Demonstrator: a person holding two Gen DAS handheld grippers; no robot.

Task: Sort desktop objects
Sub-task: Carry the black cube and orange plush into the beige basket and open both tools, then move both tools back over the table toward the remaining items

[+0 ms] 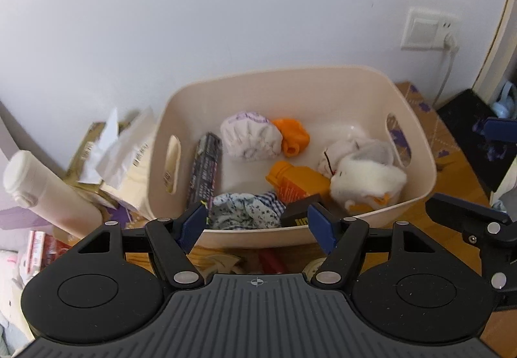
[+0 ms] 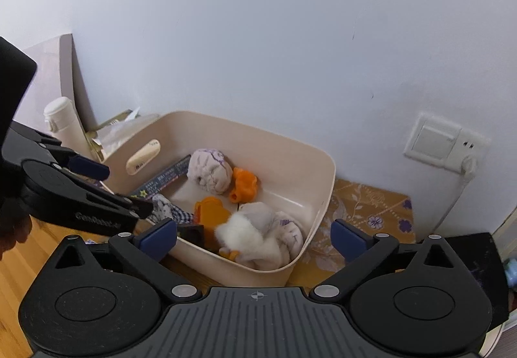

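A cream plastic bin (image 1: 323, 80) (image 2: 326, 183) stands against the wall on the wooden table. It holds a pale purple cloth ball (image 1: 250, 135) (image 2: 210, 172), an orange toy (image 1: 292, 135) (image 2: 245, 185), an orange bottle (image 1: 299, 180) (image 2: 211, 212), a white fluffy toy (image 1: 368, 180) (image 2: 245, 237), a dark long box (image 1: 205, 170) (image 2: 164, 179), a blue patterned cloth (image 1: 247, 209) and a black box (image 1: 299, 212). My left gripper (image 1: 257, 224) is open and empty over the bin's near rim. My right gripper (image 2: 253, 238) is open and empty above the bin's right end.
A white flask (image 1: 45, 187) (image 2: 64, 125), paper packets (image 1: 126, 151) and boxes crowd the bin's left. A floral mat (image 2: 371, 209) lies right of the bin. A wall socket (image 1: 429, 30) (image 2: 446, 145) has a cable plugged in. Small items (image 1: 268, 261) lie under my left gripper.
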